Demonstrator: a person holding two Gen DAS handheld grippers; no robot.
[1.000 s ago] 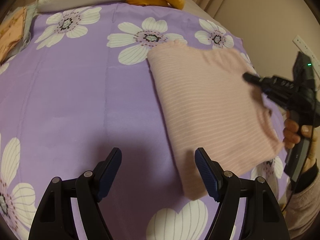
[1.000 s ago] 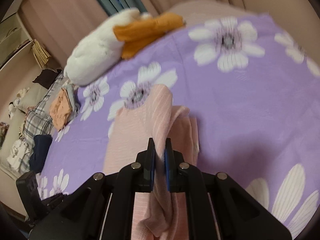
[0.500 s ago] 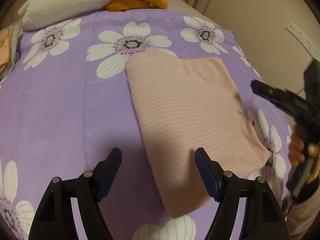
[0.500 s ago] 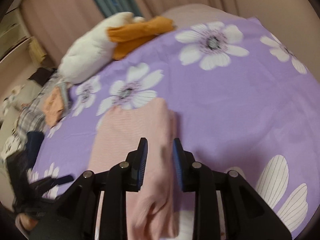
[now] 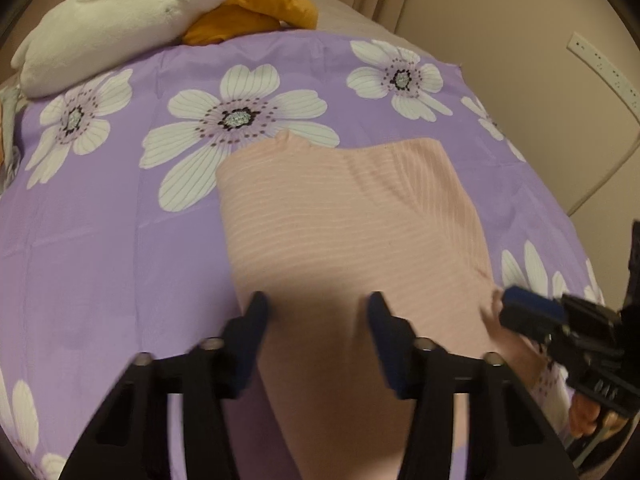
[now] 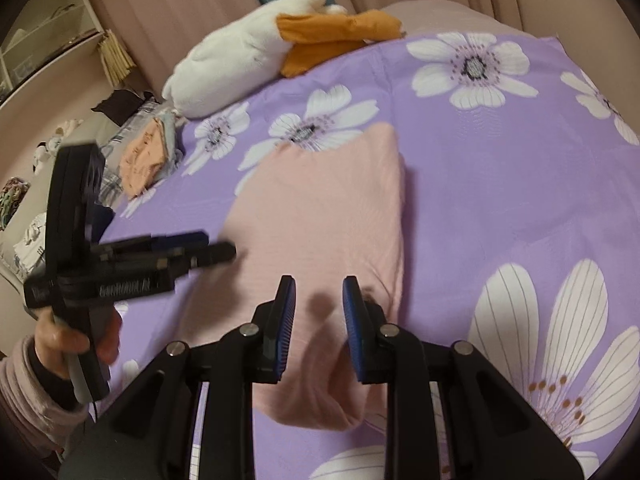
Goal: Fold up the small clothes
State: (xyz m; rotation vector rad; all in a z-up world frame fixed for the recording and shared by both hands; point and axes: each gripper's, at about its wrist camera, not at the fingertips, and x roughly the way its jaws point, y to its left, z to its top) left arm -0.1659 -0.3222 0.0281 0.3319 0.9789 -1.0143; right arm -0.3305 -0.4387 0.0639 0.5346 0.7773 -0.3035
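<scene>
Left gripper (image 5: pixel 316 308): jaws just narrowed, apart, empty above folded pink ribbed garment (image 5: pixel 344 216) lying on purple flowered bedsheet (image 5: pixel 100 248). Right gripper (image 6: pixel 319 294): parted, released, over garment's near edge.

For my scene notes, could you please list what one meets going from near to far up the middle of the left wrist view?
Left gripper → pink garment → purple flowered sheet, its big white flower → white plush toy with its orange part.

A purple flowered bed (image 5: pixel 100 248) carries a folded pink garment (image 5: pixel 344 216) and a white plush toy (image 5: pixel 120 12).
</scene>
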